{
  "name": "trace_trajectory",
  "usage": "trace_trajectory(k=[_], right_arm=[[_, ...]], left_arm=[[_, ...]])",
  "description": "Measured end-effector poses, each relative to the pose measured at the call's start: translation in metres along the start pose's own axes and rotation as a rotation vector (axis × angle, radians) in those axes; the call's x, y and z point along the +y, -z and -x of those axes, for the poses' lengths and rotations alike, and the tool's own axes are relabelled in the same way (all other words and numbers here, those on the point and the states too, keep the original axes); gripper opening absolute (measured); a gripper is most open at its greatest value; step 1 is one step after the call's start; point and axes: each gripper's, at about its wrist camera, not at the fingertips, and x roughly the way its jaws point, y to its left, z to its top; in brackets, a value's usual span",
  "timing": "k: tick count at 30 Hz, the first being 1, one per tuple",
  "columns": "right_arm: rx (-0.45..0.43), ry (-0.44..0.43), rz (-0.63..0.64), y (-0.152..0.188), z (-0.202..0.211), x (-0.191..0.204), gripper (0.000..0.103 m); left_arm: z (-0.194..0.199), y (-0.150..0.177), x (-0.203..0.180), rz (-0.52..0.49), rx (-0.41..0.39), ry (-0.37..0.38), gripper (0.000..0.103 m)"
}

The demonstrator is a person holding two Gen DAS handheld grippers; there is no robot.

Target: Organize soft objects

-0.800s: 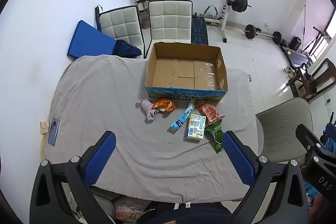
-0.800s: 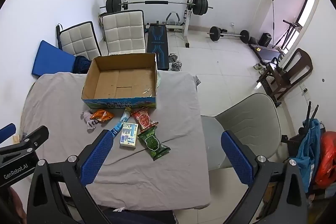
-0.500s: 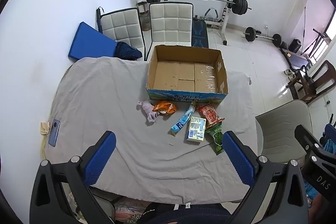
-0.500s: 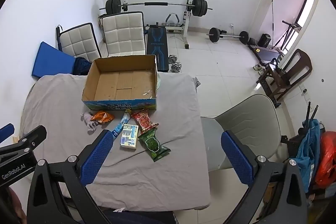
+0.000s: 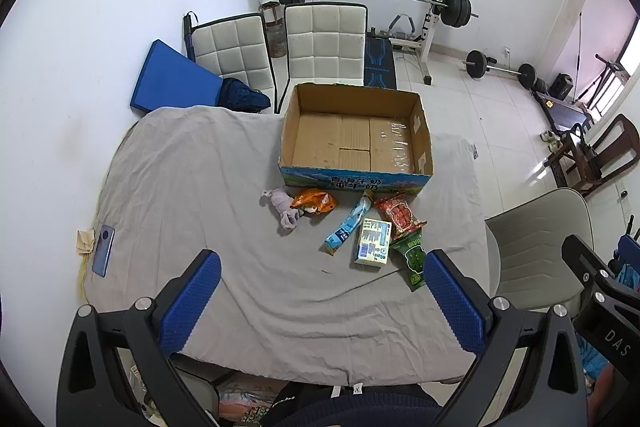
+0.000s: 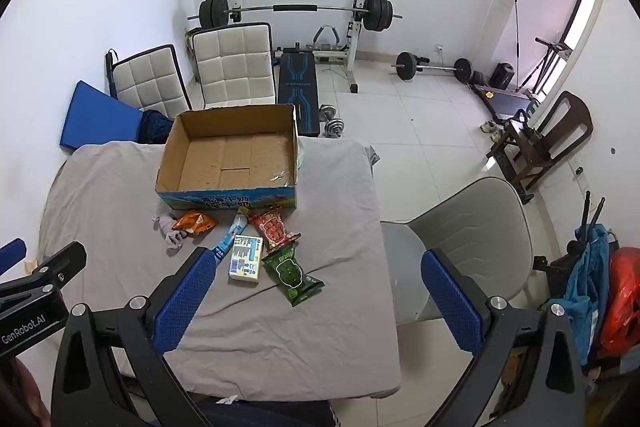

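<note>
An open, empty cardboard box (image 5: 356, 135) (image 6: 232, 155) stands at the far side of a grey-covered table (image 5: 192, 187). In front of it lie a grey sock (image 5: 285, 209), an orange snack bag (image 5: 314, 202), a blue tube (image 5: 348, 223), a white-blue carton (image 5: 374, 242), a red packet (image 5: 400, 213) and a green packet (image 5: 414, 259). The green packet also shows in the right wrist view (image 6: 292, 273). My left gripper (image 5: 320, 291) is open and empty, high above the near table edge. My right gripper (image 6: 316, 291) is open and empty, above the table's right part.
A phone (image 5: 103, 250) lies at the table's left edge. A grey chair (image 6: 460, 235) stands right of the table. Two white padded chairs (image 5: 324, 43), a blue mat (image 5: 172, 79) and a barbell rack (image 6: 296, 11) stand behind.
Both views have shifted slightly; the box and items sit a little lower in the frames. Nothing was taken hold of and both grippers stayed open.
</note>
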Motion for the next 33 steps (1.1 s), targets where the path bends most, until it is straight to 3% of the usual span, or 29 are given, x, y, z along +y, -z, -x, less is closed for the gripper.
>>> trace_trajectory(k=[33], right_arm=[[-0.016,-0.011,-0.002,0.005,0.008,0.004,0.103]], left_arm=[[0.011,0.005,0.01,0.022,-0.023,-0.016,0.103]])
